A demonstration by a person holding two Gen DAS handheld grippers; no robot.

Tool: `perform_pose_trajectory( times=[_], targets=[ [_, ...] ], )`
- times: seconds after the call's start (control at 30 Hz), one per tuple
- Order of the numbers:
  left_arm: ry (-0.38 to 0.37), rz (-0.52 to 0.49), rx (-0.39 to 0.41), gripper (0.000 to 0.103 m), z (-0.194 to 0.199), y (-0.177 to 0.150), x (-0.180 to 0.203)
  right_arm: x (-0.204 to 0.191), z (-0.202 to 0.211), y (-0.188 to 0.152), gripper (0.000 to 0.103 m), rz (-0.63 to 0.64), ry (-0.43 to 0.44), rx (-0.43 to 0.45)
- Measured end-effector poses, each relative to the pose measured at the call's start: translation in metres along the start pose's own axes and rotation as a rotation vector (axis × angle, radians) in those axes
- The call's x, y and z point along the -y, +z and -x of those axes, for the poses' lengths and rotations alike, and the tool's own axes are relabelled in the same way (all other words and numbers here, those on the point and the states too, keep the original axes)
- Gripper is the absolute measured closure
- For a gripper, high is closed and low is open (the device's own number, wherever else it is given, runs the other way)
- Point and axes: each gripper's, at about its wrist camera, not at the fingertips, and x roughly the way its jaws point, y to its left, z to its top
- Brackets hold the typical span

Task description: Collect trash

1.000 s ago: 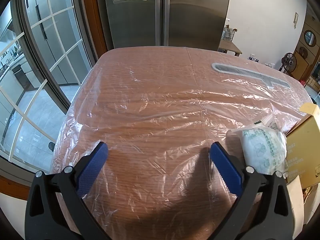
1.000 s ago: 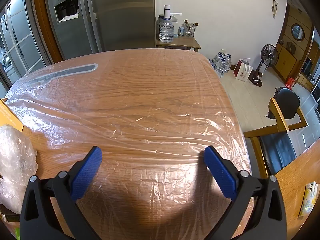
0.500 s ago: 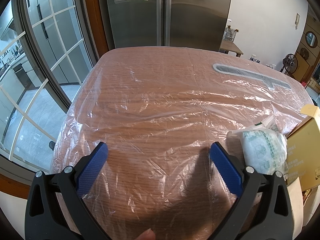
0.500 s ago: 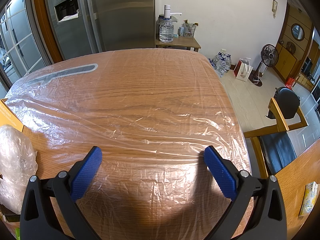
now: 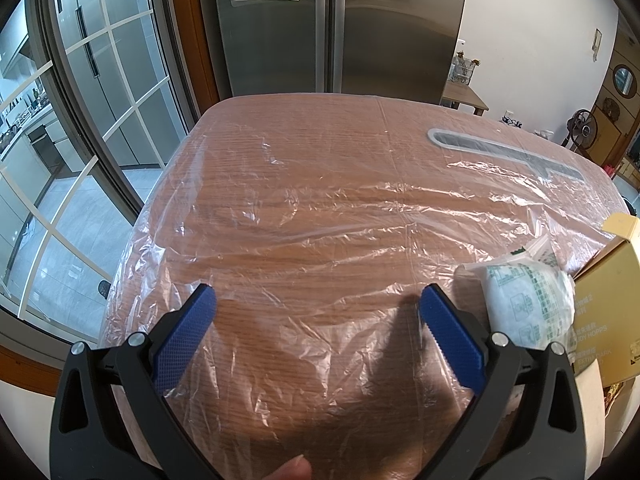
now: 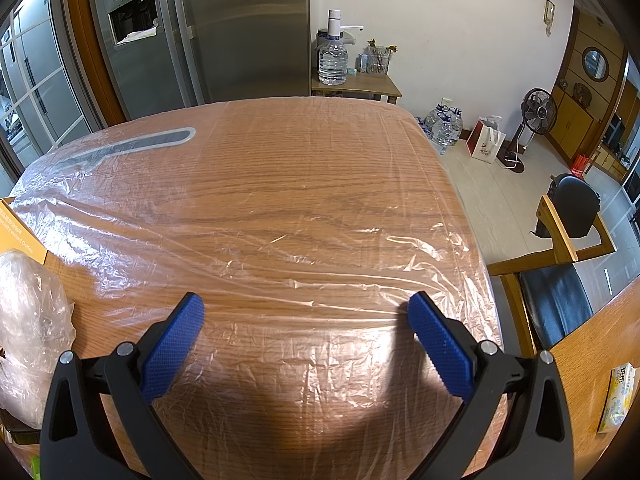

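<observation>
Nothing shifted, crumpled wrapper (image 5: 528,304) just right of left gripper (image 5: 316,300), possibly touching.

a home dining area: steel fridge (image 6: 224,32), wooden table (image 6: 280,200), chair (image 6: 560,280).

Fingers (image 5: 452,340) blue (dimpled); bag (image 5: 528,308) white, green-printed; box (image 5: 604,320) yellow

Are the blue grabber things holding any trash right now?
No, nothing is held. The left gripper and the right gripper both have their jaws wide open above the plastic-covered table, gripping nothing.
</observation>
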Motion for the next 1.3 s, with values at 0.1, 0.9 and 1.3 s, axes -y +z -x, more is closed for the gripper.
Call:
perform_pose_trajectory(
  times=[0.1,0.9,1.3],
  targets=[
    [0.000,0.000,0.000,0.002,0.0000,0.0000,0.0000,-0.0001,-0.0001,0.0001,0.004,0.000,-0.001,0.000],
    [0.000,0.000,0.000,0.002,0.0000,0.0000,0.0000,-0.0003,-0.0014,0.0007,0.004,0.000,-0.001,0.000],
    [0.000,0.000,0.000,0.002,-0.0002,0.0000,-0.0001,-0.0002,-0.0016,0.0006,0.004,0.000,-0.001,0.000]
  ],
)
